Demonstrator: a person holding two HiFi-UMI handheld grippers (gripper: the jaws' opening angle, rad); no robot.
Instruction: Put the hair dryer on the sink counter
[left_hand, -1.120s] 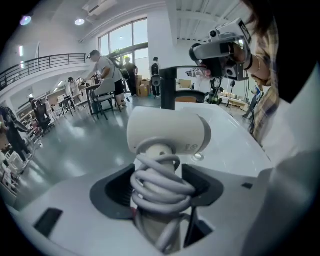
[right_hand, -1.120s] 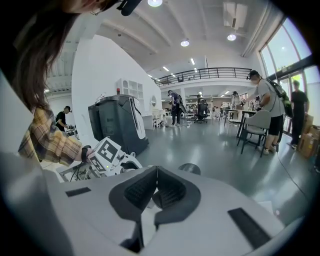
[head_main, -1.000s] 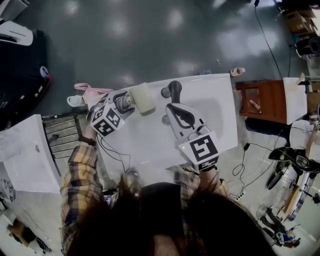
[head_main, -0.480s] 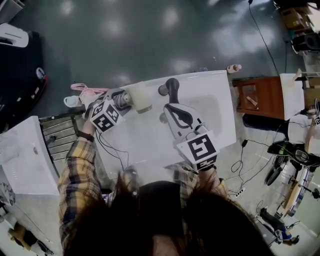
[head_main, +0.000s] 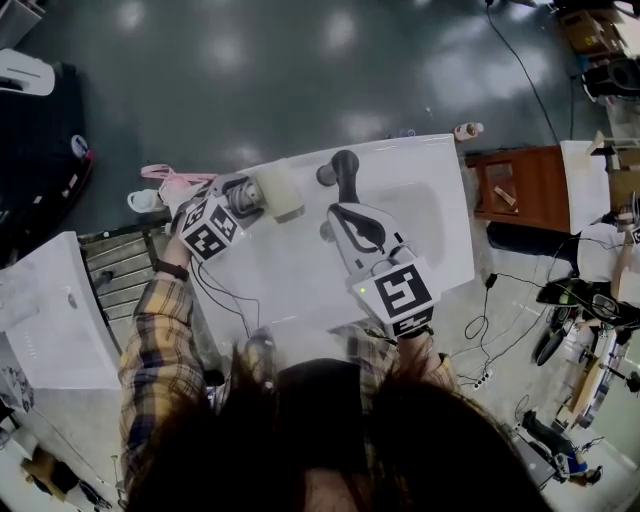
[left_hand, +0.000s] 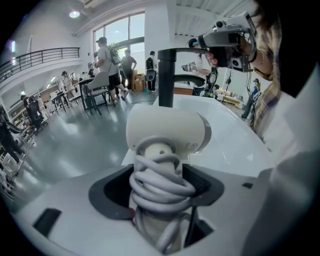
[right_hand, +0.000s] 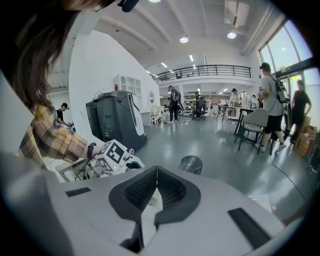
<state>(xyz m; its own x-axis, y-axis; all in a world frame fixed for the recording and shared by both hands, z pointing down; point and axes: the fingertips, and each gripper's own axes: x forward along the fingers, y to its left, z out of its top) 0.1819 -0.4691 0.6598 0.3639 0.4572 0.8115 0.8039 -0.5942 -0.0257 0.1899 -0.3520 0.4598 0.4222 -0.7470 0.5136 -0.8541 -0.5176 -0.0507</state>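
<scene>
Only the left gripper view shows the left hand-held gripper (left_hand: 160, 175) clamped on the hair dryer's (left_hand: 167, 131) handle, which is wound with cord (left_hand: 159, 189). Beyond its tips stand the black faucet (left_hand: 166, 75) and the white counter (left_hand: 227, 135). The right hand-held gripper (right_hand: 156, 192), jaws pressed together and empty, points at that faucet.

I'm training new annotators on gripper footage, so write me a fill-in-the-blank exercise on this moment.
The left gripper is shut on the ____ of the hair dryer.
The right gripper has its jaws together and holds ____.
The faucet on the white sink counter is ____ in colour.
Missing words: handle; nothing; black.
</scene>
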